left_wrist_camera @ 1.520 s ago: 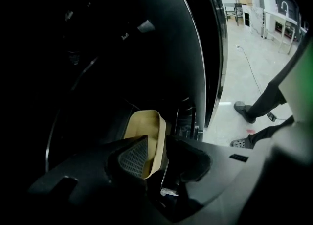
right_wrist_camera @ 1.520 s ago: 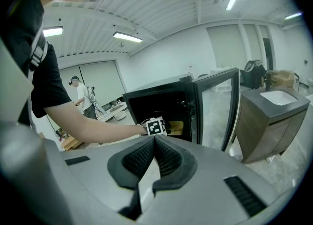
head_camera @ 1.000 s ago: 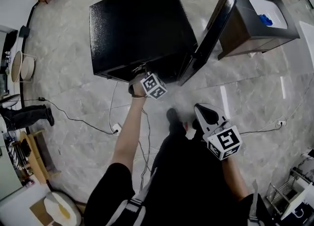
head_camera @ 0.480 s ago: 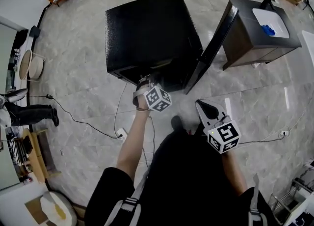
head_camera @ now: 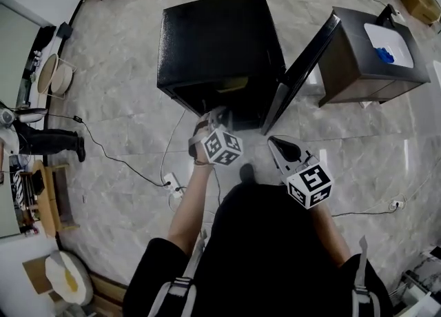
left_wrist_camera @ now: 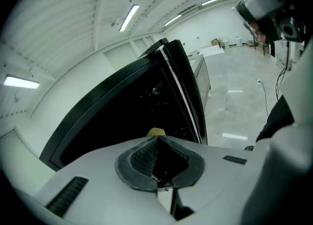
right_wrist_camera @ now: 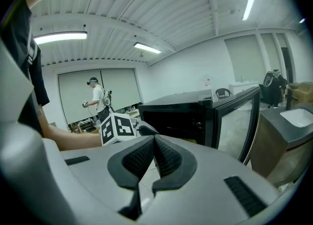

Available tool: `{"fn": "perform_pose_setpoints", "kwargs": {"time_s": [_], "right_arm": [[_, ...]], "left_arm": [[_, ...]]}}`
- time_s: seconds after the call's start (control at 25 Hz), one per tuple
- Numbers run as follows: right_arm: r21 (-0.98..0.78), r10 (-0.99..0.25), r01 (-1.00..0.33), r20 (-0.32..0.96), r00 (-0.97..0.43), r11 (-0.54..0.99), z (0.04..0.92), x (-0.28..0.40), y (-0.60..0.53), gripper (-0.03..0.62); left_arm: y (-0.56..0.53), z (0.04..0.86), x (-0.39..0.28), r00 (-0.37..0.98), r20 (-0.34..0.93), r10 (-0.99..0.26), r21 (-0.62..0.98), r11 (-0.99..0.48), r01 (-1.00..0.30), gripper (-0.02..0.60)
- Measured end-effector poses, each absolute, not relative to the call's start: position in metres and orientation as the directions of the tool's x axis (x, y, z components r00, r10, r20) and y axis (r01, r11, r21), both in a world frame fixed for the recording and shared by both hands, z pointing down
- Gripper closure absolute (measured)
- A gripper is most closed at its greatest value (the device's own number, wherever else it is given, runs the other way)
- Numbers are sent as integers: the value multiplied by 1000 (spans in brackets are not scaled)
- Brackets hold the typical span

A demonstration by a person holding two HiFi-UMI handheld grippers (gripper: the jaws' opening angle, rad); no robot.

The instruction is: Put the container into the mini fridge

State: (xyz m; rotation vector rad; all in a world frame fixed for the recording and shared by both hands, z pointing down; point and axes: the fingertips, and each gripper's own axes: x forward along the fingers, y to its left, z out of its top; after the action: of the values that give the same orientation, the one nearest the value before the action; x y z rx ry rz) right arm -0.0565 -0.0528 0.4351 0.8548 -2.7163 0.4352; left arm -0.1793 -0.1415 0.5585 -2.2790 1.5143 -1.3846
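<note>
The black mini fridge (head_camera: 213, 40) stands on the floor with its door (head_camera: 303, 67) swung open to the right. A yellowish container (head_camera: 231, 86) shows inside, on its shelf; it peeks over the left jaws as a yellow edge (left_wrist_camera: 155, 132). My left gripper (head_camera: 211, 117) is shut and holds nothing, just in front of the fridge opening. My right gripper (head_camera: 275, 143) is shut with nothing in it, near the door's lower edge. In the right gripper view the jaws (right_wrist_camera: 154, 143) meet, with the left gripper's marker cube (right_wrist_camera: 117, 127) beyond them.
A dark brown cabinet (head_camera: 372, 67) with a white tray (head_camera: 389, 43) and a blue item stands right of the door. Cables and a power strip (head_camera: 172, 185) lie on the tiled floor at left. Another person (head_camera: 41, 142) stands at far left.
The left gripper has drawn back from the fridge opening toward me. The right gripper has come a little closer to the door. The view has shifted so the fridge sits further right.
</note>
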Motion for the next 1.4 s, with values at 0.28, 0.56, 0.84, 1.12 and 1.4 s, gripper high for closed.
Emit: {"fn": "perform_pose_setpoints", "kwargs": {"time_s": [0.28, 0.56, 0.84, 1.12, 1.4], "right_arm": [[-212, -435, -517, 338, -835, 829, 433, -25, -37, 576], [-244, -371, -472, 364, -854, 847, 442, 33, -17, 576], [-262, -336, -440, 360, -870, 859, 442, 84, -1, 576], [-277, -296, -406, 363, -883, 871, 447, 128, 20, 576], [-297, -244, -344, 328, -913, 891, 439, 141, 35, 576]], "left_arm": [[-95, 546, -146, 106, 640, -761, -356, -416, -837, 548], [-50, 527, -81, 124, 635, -763, -212, -327, -921, 549], [-8, 493, -33, 129, 561, -818, -87, -213, -973, 549], [41, 475, 7, 106, 513, -852, -10, -129, -992, 549], [74, 434, 53, 187, 438, -879, 106, -156, -982, 549]]}}
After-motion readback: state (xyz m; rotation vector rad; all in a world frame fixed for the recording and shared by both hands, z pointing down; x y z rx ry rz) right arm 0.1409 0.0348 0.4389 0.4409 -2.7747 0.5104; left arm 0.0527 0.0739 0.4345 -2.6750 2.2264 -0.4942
